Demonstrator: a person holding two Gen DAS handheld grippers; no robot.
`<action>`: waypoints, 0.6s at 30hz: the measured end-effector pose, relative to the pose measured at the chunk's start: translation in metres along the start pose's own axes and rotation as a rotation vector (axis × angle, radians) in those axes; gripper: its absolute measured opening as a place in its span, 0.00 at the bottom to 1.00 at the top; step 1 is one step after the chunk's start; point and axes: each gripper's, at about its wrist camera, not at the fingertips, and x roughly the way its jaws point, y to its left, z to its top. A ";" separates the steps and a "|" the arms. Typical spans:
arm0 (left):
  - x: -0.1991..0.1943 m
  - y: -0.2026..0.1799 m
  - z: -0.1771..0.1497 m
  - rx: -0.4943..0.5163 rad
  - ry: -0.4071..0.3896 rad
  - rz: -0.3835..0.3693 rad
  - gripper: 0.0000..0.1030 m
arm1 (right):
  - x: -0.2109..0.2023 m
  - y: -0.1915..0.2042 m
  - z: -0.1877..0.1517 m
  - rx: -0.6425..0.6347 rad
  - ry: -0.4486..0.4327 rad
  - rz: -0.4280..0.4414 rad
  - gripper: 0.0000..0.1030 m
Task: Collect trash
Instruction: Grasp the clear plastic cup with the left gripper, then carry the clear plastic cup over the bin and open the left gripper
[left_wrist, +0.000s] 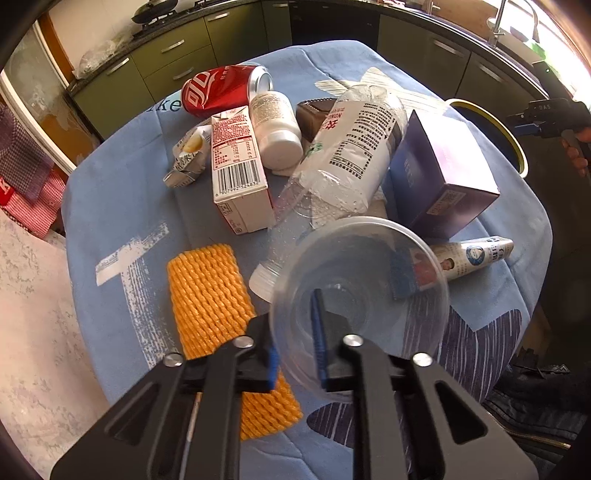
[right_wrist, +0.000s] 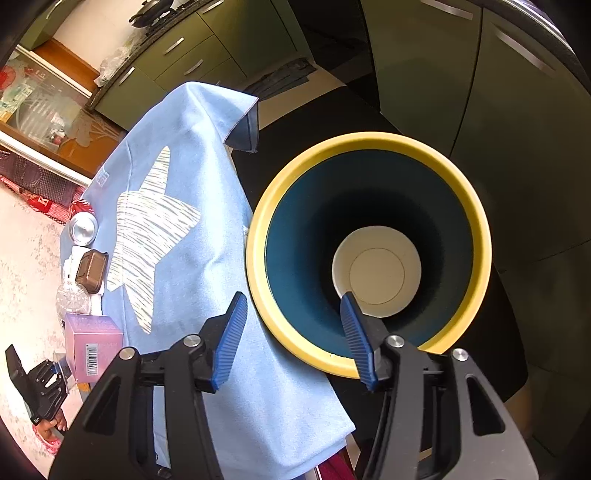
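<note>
A small kitchen with green cabinets surrounds a table under a light-blue cloth (left_wrist: 122, 206) printed with pale stars, strewn with rubbish. Nearest the left camera lies a clear plastic cup (left_wrist: 360, 295), its mouth tipped toward the lens. The left gripper (left_wrist: 297, 341) is pinched on the cup's wall near the rim, one blue pad inside the cup and the other outside, so the step in hand looks like the pick-up of this cup. Just beside it, on the picture's left, lies an orange foam net sleeve (left_wrist: 214, 302); behind it a crushed water bottle (left_wrist: 351, 147), a milk carton (left_wrist: 236, 166), a purple box (left_wrist: 443, 173) and a red can (left_wrist: 221, 90) crowd together.

The yellow-rimmed bin (right_wrist: 369, 254) stands off the table's edge. Above it the right gripper (right_wrist: 295, 339) hangs with pads spread, holding nothing.

Next, the cup probably needs lifting clear of the pile and carrying over to the bin; thin plastic may buckle or slip.
</note>
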 end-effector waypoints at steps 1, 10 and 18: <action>-0.002 0.000 0.000 0.000 -0.007 -0.006 0.09 | 0.001 0.000 -0.001 0.000 0.001 0.000 0.49; -0.041 -0.010 0.003 0.033 -0.094 -0.004 0.07 | -0.004 -0.010 -0.009 0.017 -0.020 0.013 0.49; -0.097 -0.058 0.059 0.164 -0.245 -0.051 0.07 | -0.031 -0.023 -0.025 0.014 -0.112 -0.010 0.49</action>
